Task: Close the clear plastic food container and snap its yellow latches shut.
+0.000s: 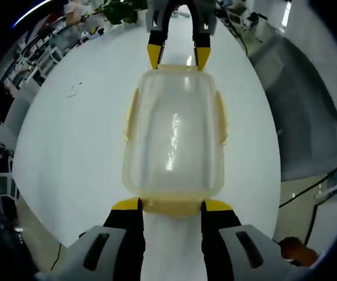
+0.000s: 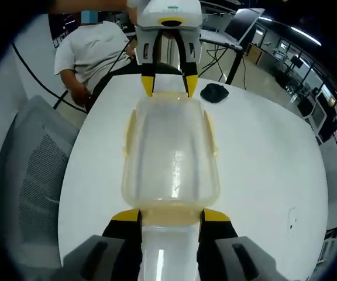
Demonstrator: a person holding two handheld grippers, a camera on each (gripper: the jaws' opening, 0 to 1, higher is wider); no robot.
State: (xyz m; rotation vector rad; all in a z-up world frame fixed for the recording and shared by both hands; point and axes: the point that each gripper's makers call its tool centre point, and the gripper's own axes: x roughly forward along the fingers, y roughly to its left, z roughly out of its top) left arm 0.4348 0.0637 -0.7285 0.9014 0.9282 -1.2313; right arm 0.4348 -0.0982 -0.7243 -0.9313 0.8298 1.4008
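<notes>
The clear plastic food container point(image 1: 174, 143) lies in the middle of the white surface point(image 1: 75, 158), with its lid already on top. It stands between your two grippers, one at each short end.

What can go wrong from here: if you push one end latch harder than the other, the container may slide along the smooth surface toward the opposite gripper, and the latch will not snap. Also a jaw tip can slip off the thin edge of a latch and pass under it, lifting the box instead of closing it. If the lid does not sit flat, the latch may catch on the rim and stay half closed.

The container is transparent and slightly milky, with rounded corners and a bright reflection along the lid. Yellow latches point(image 1: 220, 117) run on its long sides and on the short ends; I cannot tell which of them are already snapped.

Your left gripper point(image 1: 171, 205) has its jaws apart, with the yellow tips at both sides of the near end latch point(image 1: 173, 205), touching or almost touching it. Your right gripper point(image 2: 171, 215) is also apart, in the same position at the other end latch point(image 2: 171, 212).

Beyond the surface there are a grey mesh chair point(image 2: 31, 175), a dark mouse-like object point(image 2: 215, 92) and a seated person point(image 2: 95, 52).
</notes>
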